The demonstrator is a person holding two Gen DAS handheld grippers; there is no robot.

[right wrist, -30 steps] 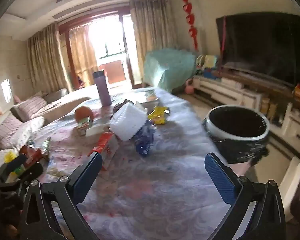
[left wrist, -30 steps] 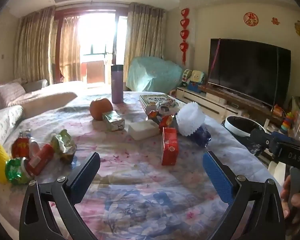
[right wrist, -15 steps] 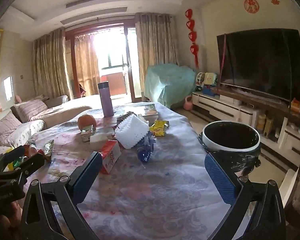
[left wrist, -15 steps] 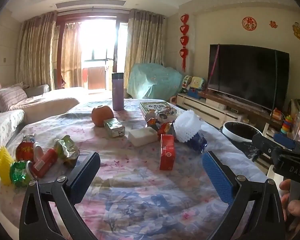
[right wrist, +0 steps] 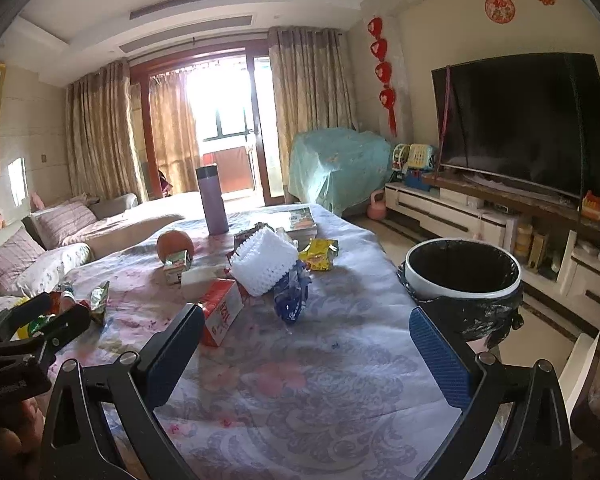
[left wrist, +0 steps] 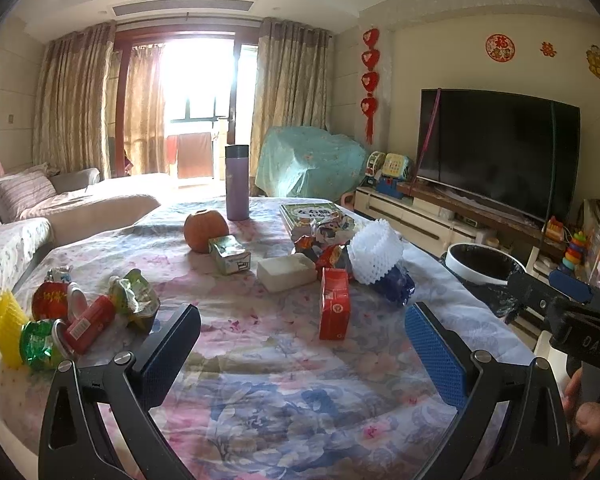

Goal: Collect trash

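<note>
Trash lies scattered on the floral tablecloth [left wrist: 268, 360]: a red carton [left wrist: 334, 308] [right wrist: 222, 312], white foam netting [left wrist: 374, 256] [right wrist: 264, 266], a blue wrapper [left wrist: 396, 286] [right wrist: 292, 300], a green carton [left wrist: 230, 254], a white box [left wrist: 286, 272], a yellow snack bag [right wrist: 318, 254], and cans and wrappers [left wrist: 72, 320] at the left. A white bin with a black liner [right wrist: 462, 280] [left wrist: 482, 268] stands off the table's right edge. My left gripper [left wrist: 300, 340] is open above the near tablecloth. My right gripper [right wrist: 304, 340] is open too, empty, between the carton and the bin.
A purple flask [left wrist: 237, 182], an orange [left wrist: 205, 230] and a book [left wrist: 312, 216] sit toward the far end. A sofa [left wrist: 40, 216] runs along the left; a TV [left wrist: 496, 152] and low cabinet [right wrist: 460, 216] line the right wall. A hand [left wrist: 592, 420] holds the other gripper.
Both cameras have tilted up and drawn back a little, so the table contents sit lower and farther in view. Both grippers stay open; nothing on the table has moved.
</note>
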